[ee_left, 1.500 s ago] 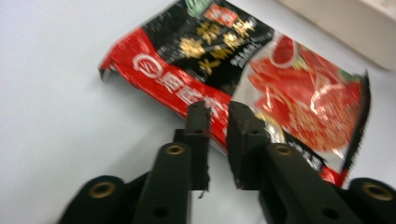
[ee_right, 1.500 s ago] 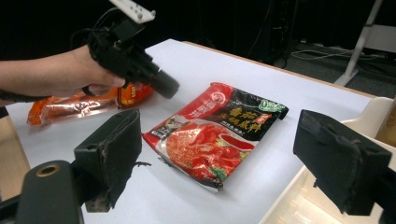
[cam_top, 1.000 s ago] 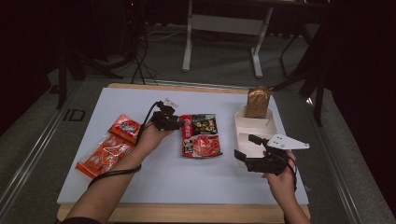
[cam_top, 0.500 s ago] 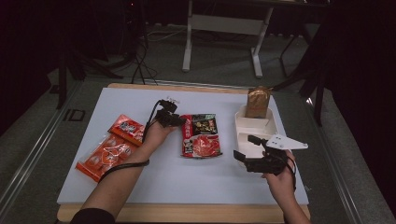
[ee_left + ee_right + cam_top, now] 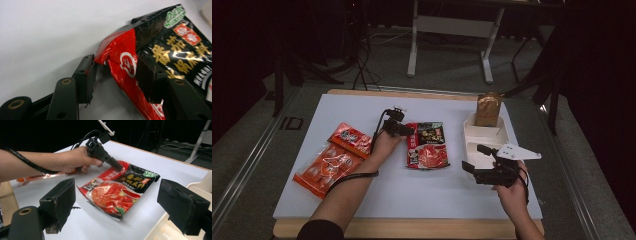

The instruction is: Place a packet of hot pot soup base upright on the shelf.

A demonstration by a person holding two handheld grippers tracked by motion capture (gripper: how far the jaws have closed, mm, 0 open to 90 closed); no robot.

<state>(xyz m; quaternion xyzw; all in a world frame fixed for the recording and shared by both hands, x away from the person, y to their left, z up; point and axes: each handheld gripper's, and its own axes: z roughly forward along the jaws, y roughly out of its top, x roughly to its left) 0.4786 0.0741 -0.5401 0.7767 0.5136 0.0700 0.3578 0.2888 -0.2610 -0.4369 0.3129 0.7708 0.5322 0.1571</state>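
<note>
A red and black noodle packet lies flat in the middle of the white table. My left gripper sits low at its top left corner. In the left gripper view the jaws of my left gripper straddle the packet's red corner: one pad rests at its edge and the other lies over its face, with a gap between. The jaws have just been opening. My right gripper hovers to the right of the packet with its jaws wide, open and empty. In the right gripper view, the packet and the left gripper lie ahead.
A white tray stands at the right, with a brown bag upright at its far end. Two orange snack packets lie at the table's left. The left gripper's cable trails along the forearm.
My left gripper has shifted slightly right and down onto the packet's corner, and its jaws stand wider. The right gripper has stayed where it was.
</note>
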